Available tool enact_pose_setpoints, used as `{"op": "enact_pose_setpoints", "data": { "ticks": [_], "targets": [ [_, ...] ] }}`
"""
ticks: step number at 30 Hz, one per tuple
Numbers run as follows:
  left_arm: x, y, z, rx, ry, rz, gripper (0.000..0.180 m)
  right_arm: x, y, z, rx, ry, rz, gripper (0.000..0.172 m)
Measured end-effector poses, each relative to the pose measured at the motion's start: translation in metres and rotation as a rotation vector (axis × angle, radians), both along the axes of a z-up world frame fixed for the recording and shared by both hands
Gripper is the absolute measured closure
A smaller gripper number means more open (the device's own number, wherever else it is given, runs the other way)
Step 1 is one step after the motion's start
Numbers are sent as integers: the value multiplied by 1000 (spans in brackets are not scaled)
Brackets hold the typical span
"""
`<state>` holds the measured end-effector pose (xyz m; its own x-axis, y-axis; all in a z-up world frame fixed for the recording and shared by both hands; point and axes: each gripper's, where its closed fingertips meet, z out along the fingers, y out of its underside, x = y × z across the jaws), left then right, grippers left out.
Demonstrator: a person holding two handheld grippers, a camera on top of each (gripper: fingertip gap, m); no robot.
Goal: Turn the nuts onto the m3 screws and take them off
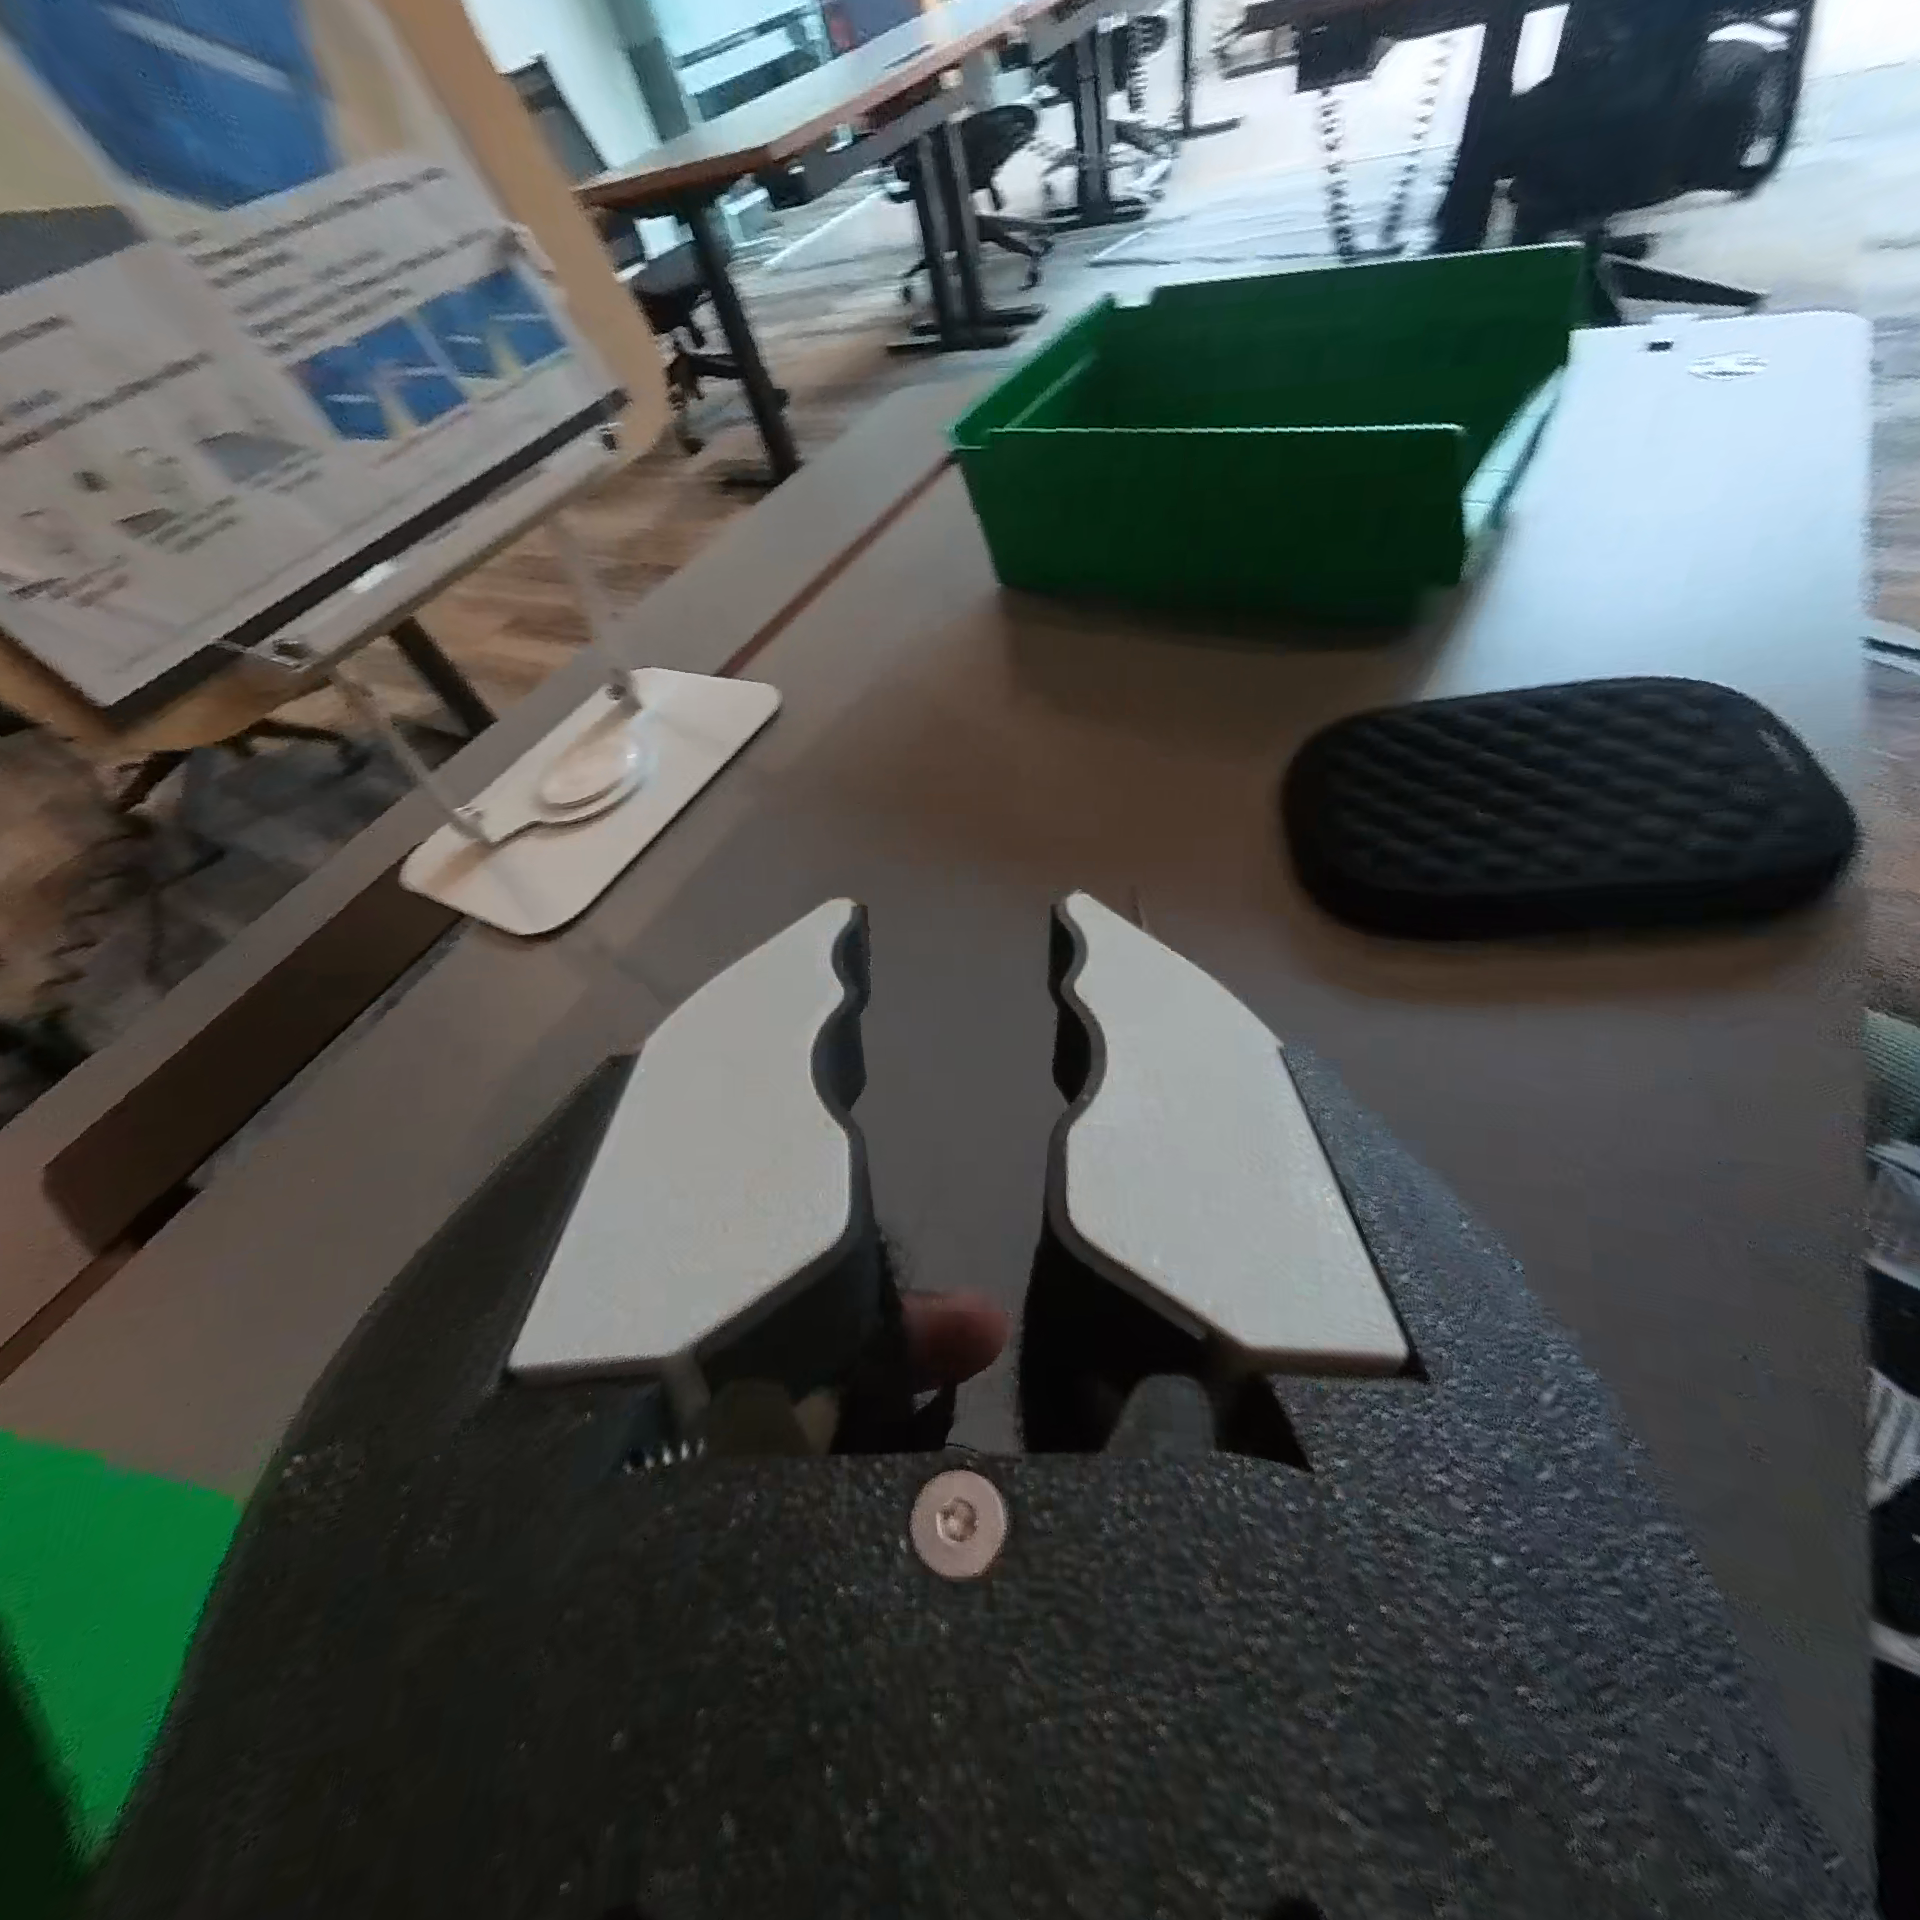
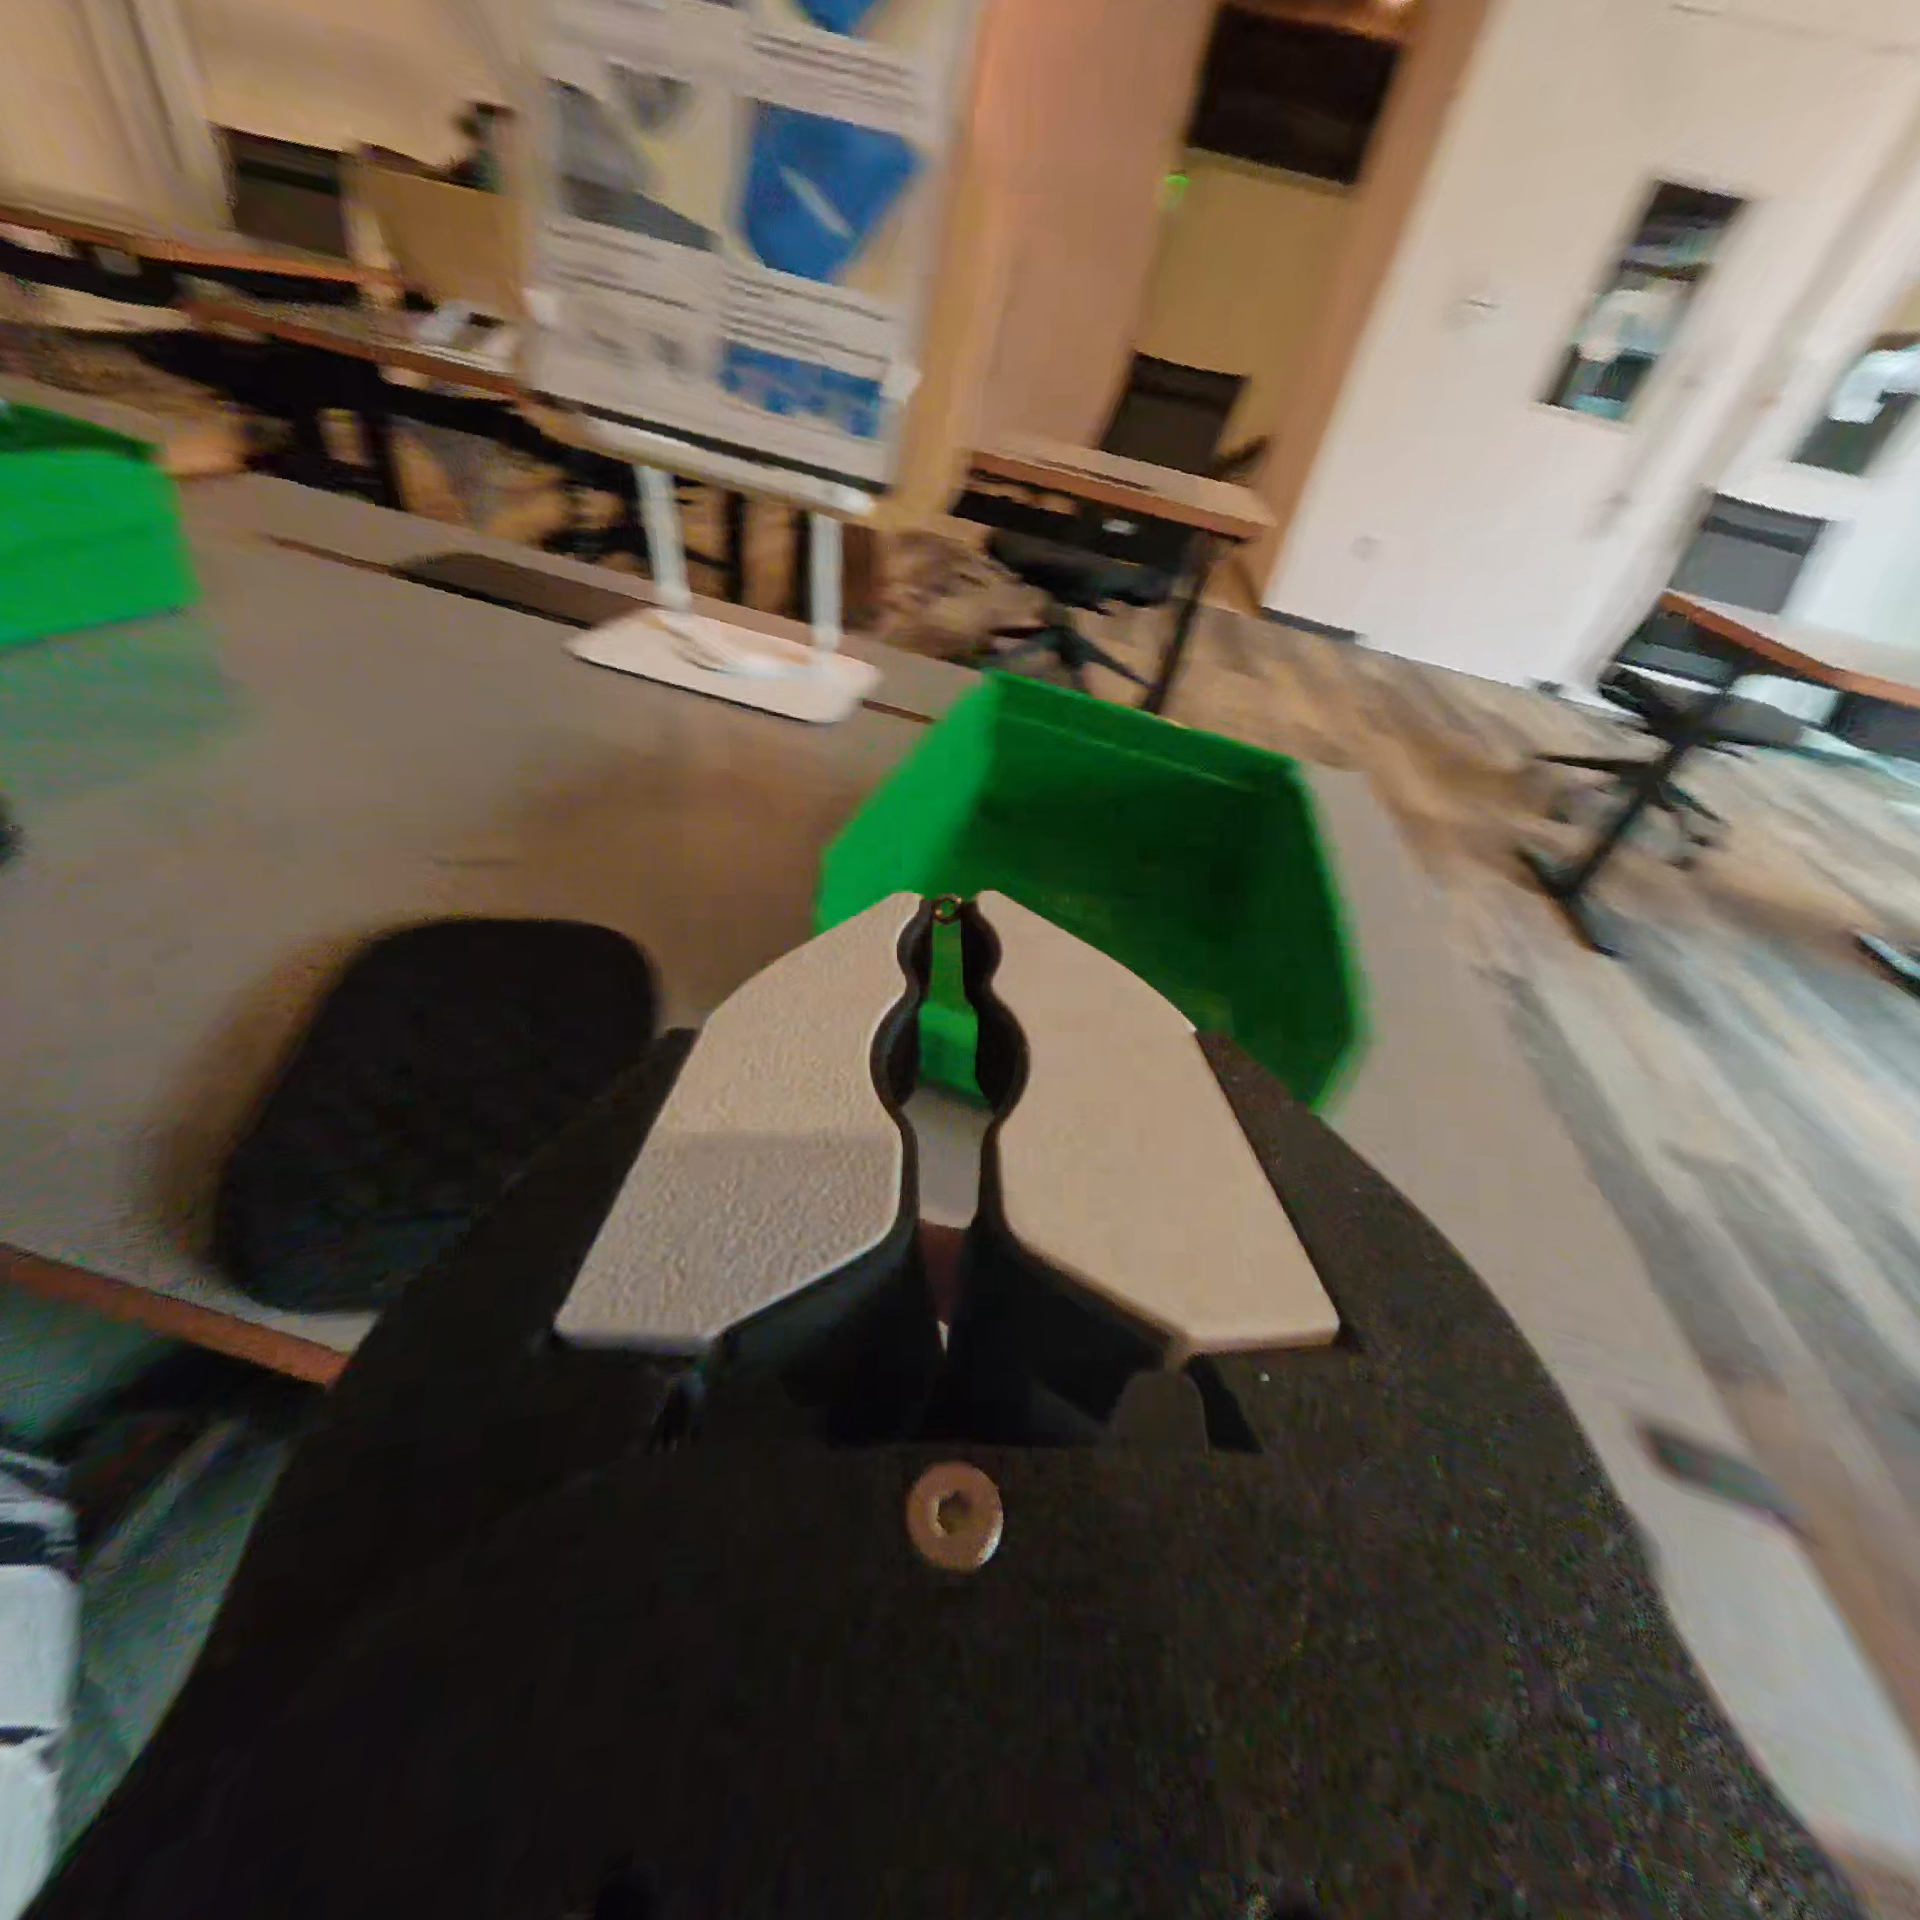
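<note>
We are holding the left gripper (image 1: 956, 914) low over the dark brown table (image 1: 935, 748), and its two pale fingers (image 1: 748, 1122) are standing well apart with only bare tabletop showing between them. Ahead of it to the right a black quilted pad (image 1: 1569, 805) is lying flat on the table, and farther back an open green bin (image 1: 1226, 488) is sitting beside a white board (image 1: 1714, 436). To the left a white stand base (image 1: 592, 800) is carrying a tilted printed sign (image 1: 260, 416). We are holding the right gripper (image 2: 948, 909) with its fingers (image 2: 790, 1122) drawn nearly together, and their very tips are pinching a tiny dark ring-shaped nut (image 2: 948, 907), which is sitting right at the front edge of the tips. Just beyond that nut a second green bin (image 2: 1122, 883) is lying tipped with its open side toward us. The black pad (image 2: 436, 1101) is showing to the left of this gripper, and the sign's white base (image 2: 727, 665) is resting farther back on the table. We cannot make out any screws in either view.
</note>
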<state>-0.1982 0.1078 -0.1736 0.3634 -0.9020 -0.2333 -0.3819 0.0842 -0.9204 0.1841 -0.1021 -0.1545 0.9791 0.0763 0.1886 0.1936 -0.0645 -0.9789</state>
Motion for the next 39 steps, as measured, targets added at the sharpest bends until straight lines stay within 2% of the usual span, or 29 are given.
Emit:
{"op": "enact_pose_setpoints", "data": {
  "ticks": [3,6,11,15,18,21,24,28,32,38,39],
  "targets": [
    [-6,-11,-12,-30,-14,-50,149,-86,43,15,-24,32,212,168],
    [-8,-22,-33,-77,-22,-104,149,-157,82,13,-94,14,383,168],
    [-8,-19,-71,-109,15,-133,149,-248,137,-34,-329,-45,647,168],
    [-4,-2,-86,-134,23,-144,149,-291,164,-93,-542,-163,824,168],
    [-2,16,-89,-143,44,-130,149,-303,170,-126,-689,-256,922,168],
    [-1,32,-79,-139,61,-94,148,-300,171,-144,-805,-295,927,168],
    [5,31,-59,-111,15,-93,149,-295,169,-158,-841,-352,905,168],
    [8,11,-51,-53,11,-98,149,-291,164,-178,-869,-449,882,168],
    [9,-6,-51,-72,-53,-118,150,-291,161,-183,-932,-449,875,168],
    [12,-10,-60,-115,-117,-136,149,-286,157,-188,-997,-513,873,167],
    [13,-10,-62,-121,-120,-142,149,-285,158,-188,-1004,-518,871,163]
  ]
}}
